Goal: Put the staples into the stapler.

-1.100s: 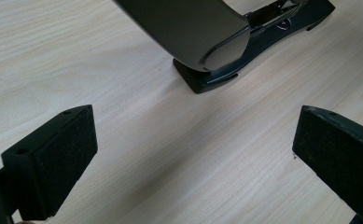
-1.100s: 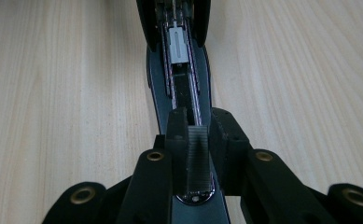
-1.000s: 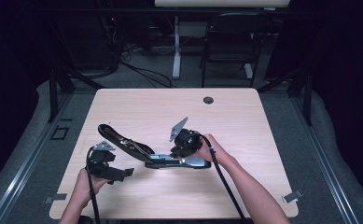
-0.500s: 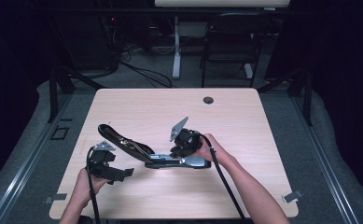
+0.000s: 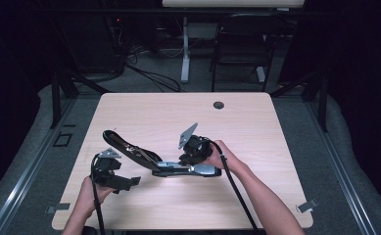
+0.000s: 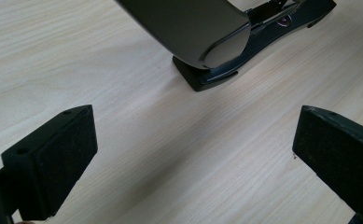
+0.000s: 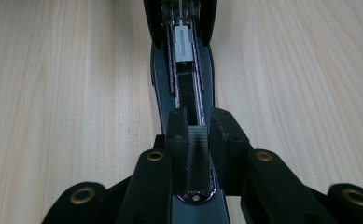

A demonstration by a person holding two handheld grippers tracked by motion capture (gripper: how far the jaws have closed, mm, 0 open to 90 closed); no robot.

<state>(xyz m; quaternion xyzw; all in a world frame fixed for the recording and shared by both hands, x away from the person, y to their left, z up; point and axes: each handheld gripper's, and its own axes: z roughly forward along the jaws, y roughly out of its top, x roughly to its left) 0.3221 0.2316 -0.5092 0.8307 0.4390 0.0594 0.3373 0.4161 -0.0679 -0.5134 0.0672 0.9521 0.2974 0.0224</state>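
Observation:
A long black stapler (image 5: 188, 170) lies open in the middle of the table, its top arm (image 5: 129, 147) swung up to the left. My right gripper (image 5: 194, 152) hovers over the stapler's base, shut on a ribbed grey strip of staples (image 7: 198, 158) held right above the open magazine channel (image 7: 188, 88); the metal pusher (image 7: 184, 42) sits farther along it. My left gripper (image 5: 124, 183) stands open near the table's front left, nothing between its pads (image 6: 53, 158). Just beyond it are the stapler's raised arm (image 6: 193, 28) and the end of its base (image 6: 207, 77).
The wooden table (image 5: 256, 122) has a cable hole (image 5: 219, 105) near its far edge. Cables trail from both grippers toward the front edge. A chair (image 5: 239, 49) and a desk leg (image 5: 184, 54) stand on the floor behind the table.

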